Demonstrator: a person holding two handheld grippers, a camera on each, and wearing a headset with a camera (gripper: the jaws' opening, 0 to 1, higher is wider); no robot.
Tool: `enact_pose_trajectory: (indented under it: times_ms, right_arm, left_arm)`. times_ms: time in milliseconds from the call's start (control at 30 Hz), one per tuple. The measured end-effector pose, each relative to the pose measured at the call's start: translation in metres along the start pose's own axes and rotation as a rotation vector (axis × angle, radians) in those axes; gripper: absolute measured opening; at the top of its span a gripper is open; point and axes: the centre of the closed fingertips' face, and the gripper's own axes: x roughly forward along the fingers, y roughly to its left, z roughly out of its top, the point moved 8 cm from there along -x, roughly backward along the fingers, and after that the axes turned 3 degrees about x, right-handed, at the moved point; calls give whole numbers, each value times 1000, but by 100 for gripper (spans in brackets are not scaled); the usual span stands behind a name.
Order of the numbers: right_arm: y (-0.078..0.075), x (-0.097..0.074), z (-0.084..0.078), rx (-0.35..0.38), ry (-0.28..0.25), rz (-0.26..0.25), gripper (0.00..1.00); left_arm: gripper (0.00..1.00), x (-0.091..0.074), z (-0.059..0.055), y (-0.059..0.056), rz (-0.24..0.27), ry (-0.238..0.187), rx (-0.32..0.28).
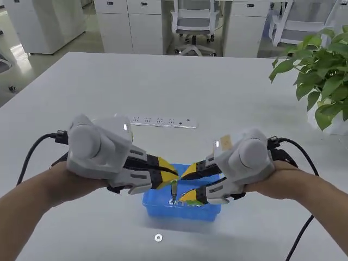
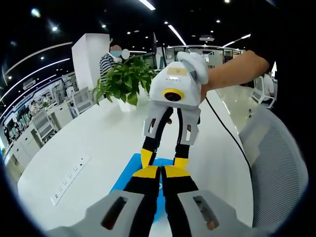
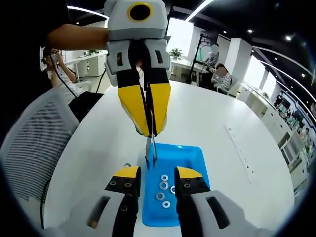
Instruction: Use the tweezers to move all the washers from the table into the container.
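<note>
Even light from long ceiling strip lamps (image 2: 177,35) washes the matte white tabletop (image 1: 163,87), leaving faint shadows. Both gripper views bow at their edges; focus is crisp.

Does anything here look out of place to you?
One washer lies on the table, outside the blue container that holds the other washers. Nothing else stands out.

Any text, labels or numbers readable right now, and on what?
No text is readable.
Sticker on the right gripper: too blurred to read.
Power strip: any markings are too small to read.
</note>
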Motion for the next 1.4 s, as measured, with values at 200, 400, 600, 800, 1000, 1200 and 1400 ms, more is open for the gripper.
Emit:
enact_pose_trajectory:
  times_ms: [200,400,600,800,1000,1200,1400]
  right_arm:
    - [5,-12,-7,30,9,-37,33]
    - [11,-22,-15,68,18,-68,37]
    - [16,-32,-22,106,24,-108,42]
    - [21,-41,-30,145,27,-162,47]
    - [28,-49,-38,191,23,-205,51]
    - [34,-54,-46,231,21,-238,56]
    - [38,-59,-52,255,13,-271,63]
  left_arm:
    - [6,-3,0,-5,-1,1,-2]
    - [6,-4,-3,-11,-1,2,-9]
    - [6,-7,-8,-15,1,1,-14]
    - [6,-8,-13,-20,3,-2,-20]
    - [6,-8,-18,-25,1,0,-24]
    - [6,-10,-24,-27,4,1,-29]
    - [6,-11,-31,-27,6,5,-37]
